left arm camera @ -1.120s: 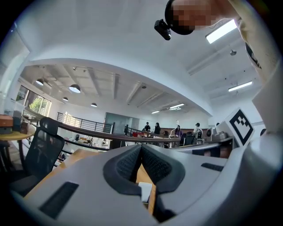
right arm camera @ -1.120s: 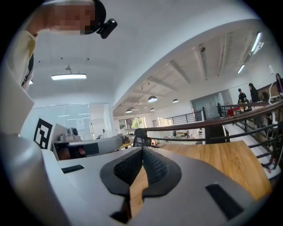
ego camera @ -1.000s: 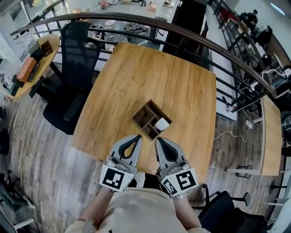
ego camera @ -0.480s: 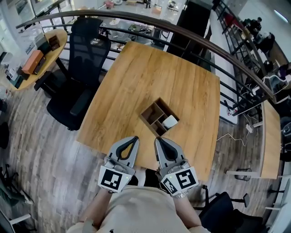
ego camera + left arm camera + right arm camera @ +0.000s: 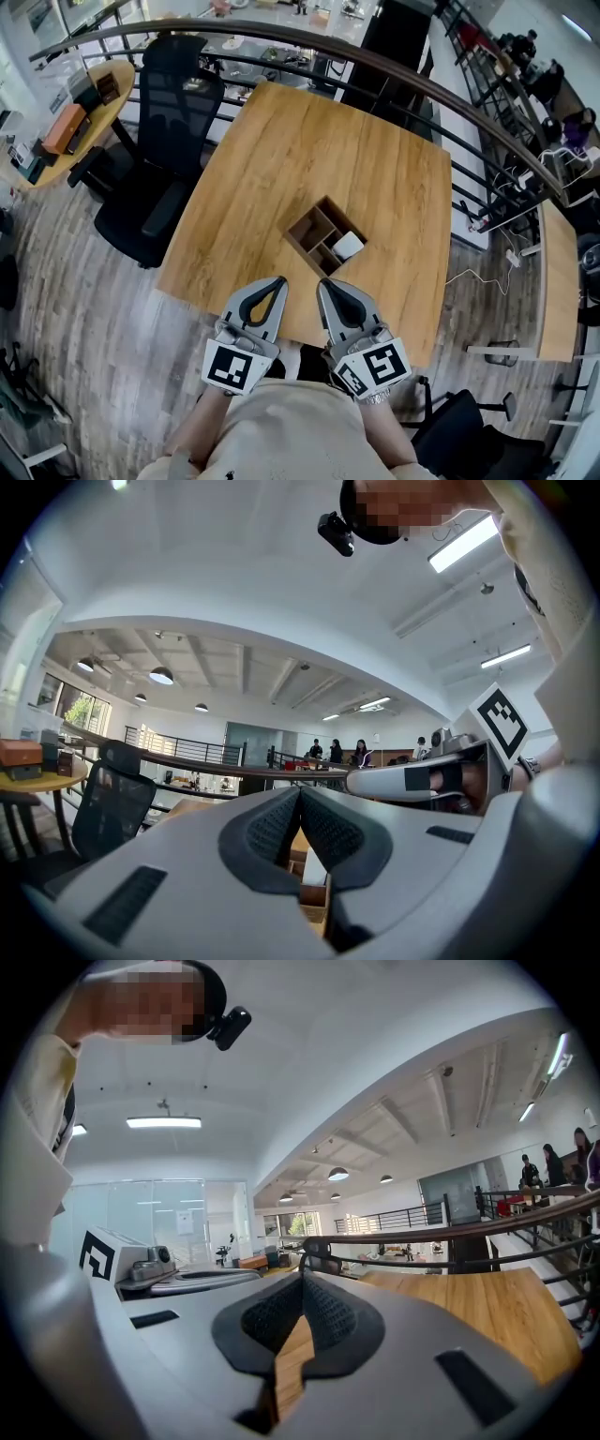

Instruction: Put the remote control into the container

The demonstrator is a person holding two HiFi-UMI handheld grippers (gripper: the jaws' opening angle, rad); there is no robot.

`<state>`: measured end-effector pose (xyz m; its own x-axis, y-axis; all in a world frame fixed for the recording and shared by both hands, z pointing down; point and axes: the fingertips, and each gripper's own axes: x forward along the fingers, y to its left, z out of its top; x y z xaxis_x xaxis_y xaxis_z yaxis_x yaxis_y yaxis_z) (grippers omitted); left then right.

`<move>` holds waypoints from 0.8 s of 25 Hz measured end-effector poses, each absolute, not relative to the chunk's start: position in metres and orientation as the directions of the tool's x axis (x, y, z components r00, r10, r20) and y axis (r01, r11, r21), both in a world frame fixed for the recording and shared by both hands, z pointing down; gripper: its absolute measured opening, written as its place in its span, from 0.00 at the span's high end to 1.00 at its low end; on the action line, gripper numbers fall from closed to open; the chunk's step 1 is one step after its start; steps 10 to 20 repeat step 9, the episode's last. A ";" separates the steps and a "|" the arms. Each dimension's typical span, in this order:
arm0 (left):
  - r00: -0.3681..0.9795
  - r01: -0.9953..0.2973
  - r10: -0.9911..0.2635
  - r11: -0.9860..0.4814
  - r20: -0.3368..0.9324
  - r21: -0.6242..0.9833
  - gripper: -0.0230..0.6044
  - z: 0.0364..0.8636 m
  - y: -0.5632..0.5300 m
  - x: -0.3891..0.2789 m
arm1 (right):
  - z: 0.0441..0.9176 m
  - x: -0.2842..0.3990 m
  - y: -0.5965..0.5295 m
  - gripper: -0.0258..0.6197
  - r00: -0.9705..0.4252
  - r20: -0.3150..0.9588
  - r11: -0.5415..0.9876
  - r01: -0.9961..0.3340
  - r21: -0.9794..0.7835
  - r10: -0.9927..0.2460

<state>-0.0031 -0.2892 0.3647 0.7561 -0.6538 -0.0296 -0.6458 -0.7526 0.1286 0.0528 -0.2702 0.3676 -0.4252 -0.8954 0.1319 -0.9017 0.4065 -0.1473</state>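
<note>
A dark wooden container [image 5: 314, 228] with several compartments stands on the wooden table [image 5: 309, 141], right of its middle and toward the near edge. A white remote control [image 5: 348, 246] lies in its right compartment. My left gripper [image 5: 279, 280] and right gripper [image 5: 323, 283] hover side by side at the table's near edge, just short of the container, both shut with nothing between the jaws. In the left gripper view the shut jaws meet at the left gripper [image 5: 300, 794], with the container [image 5: 309, 916] and remote [image 5: 314, 866] showing below them. The right gripper [image 5: 302, 1279] points over the table [image 5: 469, 1307].
A black office chair [image 5: 155, 159] stands at the table's left side. A curved railing [image 5: 394, 70] runs behind the table. A round side table [image 5: 70, 122] holds boxes at far left. A white cable [image 5: 478, 277] lies on the floor at right.
Only the head view has shifted a little. Both grippers stay shut side by side and the remote rests in the container as before.
</note>
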 end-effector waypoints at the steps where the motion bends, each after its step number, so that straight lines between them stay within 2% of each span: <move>1: 0.758 -0.644 -0.652 -0.754 -0.030 0.130 0.94 0.365 -0.288 -0.001 | 0.368 0.055 -0.269 0.93 -0.423 0.132 0.405 -0.903 -0.146 -0.896; 20: 0.783 -0.616 -0.622 -0.777 -0.012 0.126 0.94 0.373 -0.286 0.016 | 0.374 0.070 -0.266 0.93 -0.403 0.145 0.386 -0.913 -0.135 -0.903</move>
